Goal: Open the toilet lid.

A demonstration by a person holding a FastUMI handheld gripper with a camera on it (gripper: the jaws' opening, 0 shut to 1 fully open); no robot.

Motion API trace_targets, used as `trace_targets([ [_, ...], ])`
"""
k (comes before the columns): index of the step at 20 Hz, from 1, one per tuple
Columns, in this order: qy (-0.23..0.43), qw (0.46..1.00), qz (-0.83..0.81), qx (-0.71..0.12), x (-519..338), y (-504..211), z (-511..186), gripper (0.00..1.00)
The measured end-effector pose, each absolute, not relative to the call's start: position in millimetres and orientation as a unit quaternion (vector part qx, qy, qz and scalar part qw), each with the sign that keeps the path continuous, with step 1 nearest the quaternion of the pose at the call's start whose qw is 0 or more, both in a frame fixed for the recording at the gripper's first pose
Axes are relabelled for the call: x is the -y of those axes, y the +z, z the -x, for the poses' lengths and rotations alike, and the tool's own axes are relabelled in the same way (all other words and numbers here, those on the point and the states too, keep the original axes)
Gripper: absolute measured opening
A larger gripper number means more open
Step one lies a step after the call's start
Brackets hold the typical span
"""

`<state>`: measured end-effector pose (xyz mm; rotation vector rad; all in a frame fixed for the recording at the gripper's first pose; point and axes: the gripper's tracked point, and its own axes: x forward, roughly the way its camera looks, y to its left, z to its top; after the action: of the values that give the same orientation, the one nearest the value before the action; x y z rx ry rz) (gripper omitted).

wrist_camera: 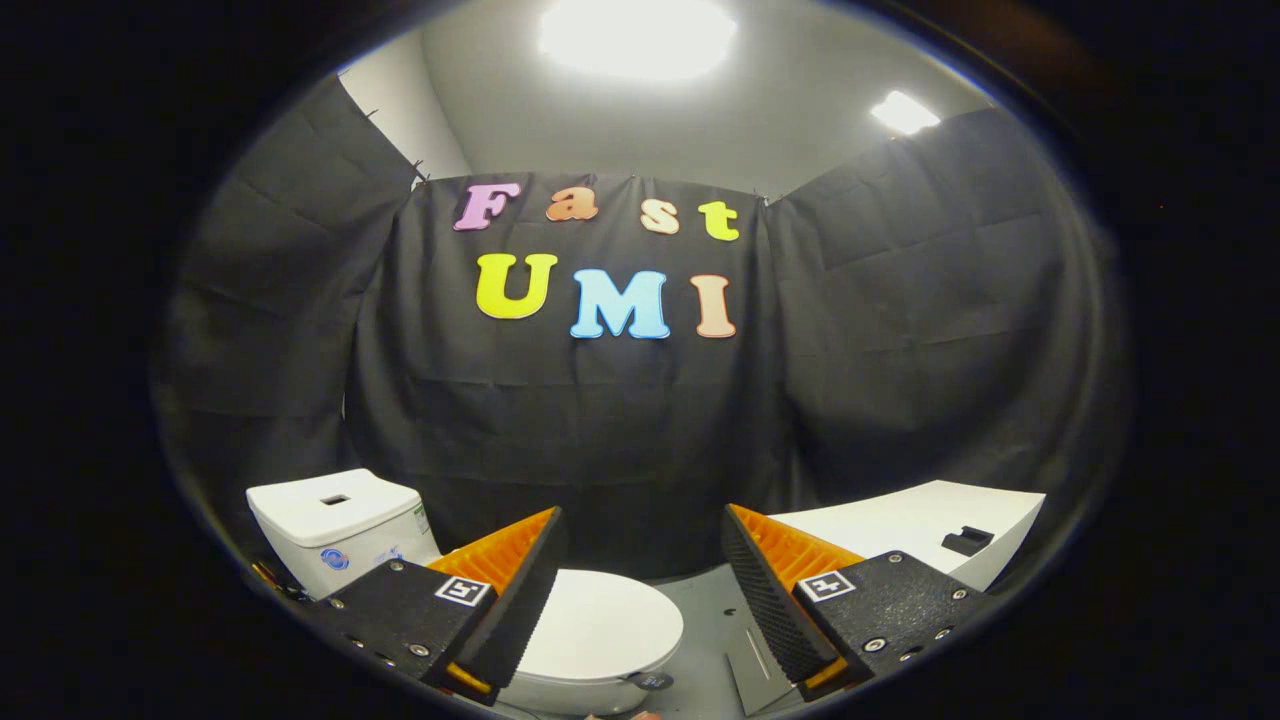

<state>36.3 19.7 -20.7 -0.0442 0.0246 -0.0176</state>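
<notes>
The gripper is held above a small white toilet, its 2 fingers spread wide with nothing between them. Each finger has a black textured pad on its inner face, an orange ribbed back and a black mounting block carrying a small square black-and-white marker.

The toilet lid is down, lying flat and closed over the bowl. It sits low between the fingers, nearer the left finger, whose tip overlaps the lid's left side from this angle; whether the finger touches the lid cannot be told. The right finger stands clear of the lid, over a grey floor surface beside the toilet.

The white cistern rises behind and to the left of the left finger, with a rectangular slot in its top and small blue marks on its front.

Beyond the right finger is a white slab-like bench with a small black object on its top. A thin grey metal plate lies on the floor just inside the right finger.

Black cloth forms the booth's wall behind everything, and 2 bright ceiling lights glare overhead.
</notes>
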Motion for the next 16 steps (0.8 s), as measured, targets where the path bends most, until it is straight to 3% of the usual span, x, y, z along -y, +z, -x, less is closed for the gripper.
trace_targets([
  [16,-0.024,0.972,-0.132,-0.191,-25,-135,-24,0.96],
])
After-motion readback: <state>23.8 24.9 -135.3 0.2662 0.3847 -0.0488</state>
